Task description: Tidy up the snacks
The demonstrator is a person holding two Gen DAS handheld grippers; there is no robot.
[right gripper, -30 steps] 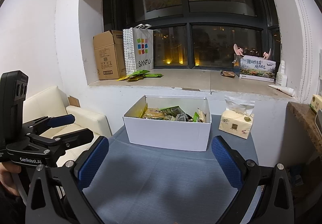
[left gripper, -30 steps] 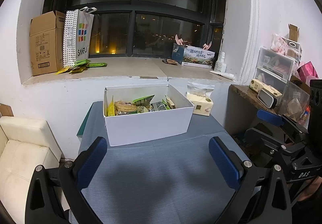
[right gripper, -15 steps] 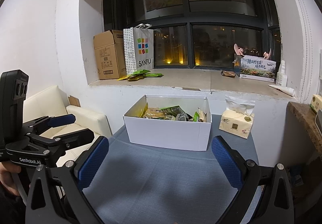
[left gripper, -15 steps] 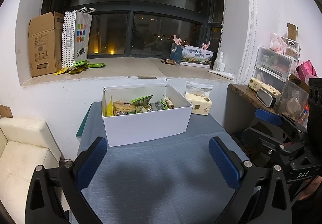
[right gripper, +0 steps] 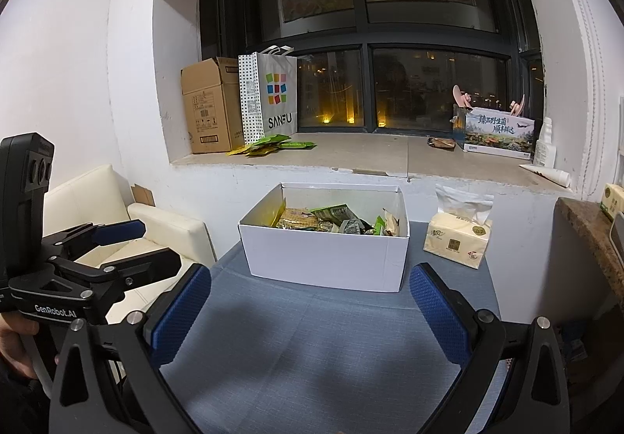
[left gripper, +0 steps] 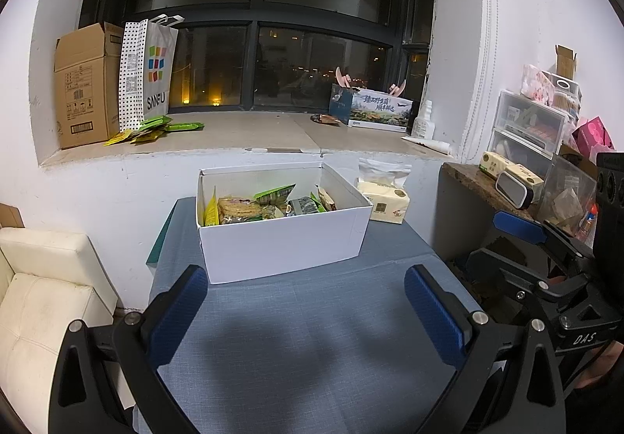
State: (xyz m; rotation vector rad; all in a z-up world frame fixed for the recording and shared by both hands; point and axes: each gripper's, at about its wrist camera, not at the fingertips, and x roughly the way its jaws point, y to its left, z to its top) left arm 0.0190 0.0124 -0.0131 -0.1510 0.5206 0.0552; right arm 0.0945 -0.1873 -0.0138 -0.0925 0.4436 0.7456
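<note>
Box [left gripper: 280,239]: plain white card.
Snack packets [left gripper: 269,202]: green, yellow, tan, in box.
Counter [left gripper: 312,336]: blue-grey woven cloth.
Left tongs [left gripper: 306,317]: black frame, blue ribbed pads.
Right tongs [right gripper: 310,315]: black frame, blue ribbed pads.
Shopping bag [right gripper: 269,98]: white, black-dotted side, coloured squares.
Carton [left gripper: 80,83]: brown cardboard.
Sill packets [left gripper: 154,128]: green, yellow.
Tissue pack [right gripper: 458,237]: cream.
Sofa [left gripper: 35,297]: cream.

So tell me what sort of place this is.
Most likely a lived-in home room, at night. A cream sofa sits beside a small cloth-covered table bearing a white box of snacks and a tissue pack; the windowsill under a dark window holds a cardboard box and shopping bag.
</note>
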